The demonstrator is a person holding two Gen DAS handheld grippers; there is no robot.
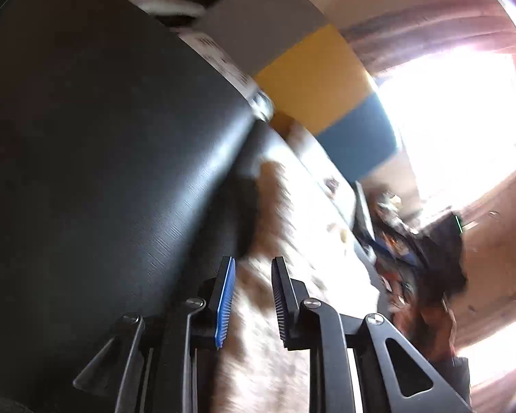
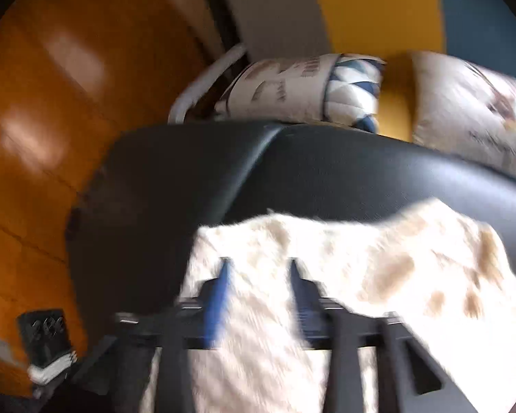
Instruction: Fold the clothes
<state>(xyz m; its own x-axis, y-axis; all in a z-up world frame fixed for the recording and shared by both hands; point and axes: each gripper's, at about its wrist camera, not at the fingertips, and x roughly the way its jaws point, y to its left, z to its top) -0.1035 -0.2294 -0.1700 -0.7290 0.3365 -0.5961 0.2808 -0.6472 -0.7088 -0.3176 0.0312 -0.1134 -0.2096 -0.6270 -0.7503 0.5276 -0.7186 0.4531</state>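
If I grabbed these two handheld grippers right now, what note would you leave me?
Left gripper: fingers apart, cream brown-spotted garment between them; whether they pinch it is unclear.
Right gripper: same, over the garment; the picture is blurred.
The garment lies on the black padded surface, with patterned cushions behind.
Done: no neat fold is visible.
Left: confirm both grips, then fold and flatten.

No legible text, brand, number or sign found in either view. A white label strip [image 1: 223,65] on the edge of the black surface [image 1: 103,155], upper centre of the left wrist view, carries dark printed marks, blurred beyond reading. Brown marks on the patterned cushion [image 2: 292,86], upper centre of the right wrist view, likewise unreadable.
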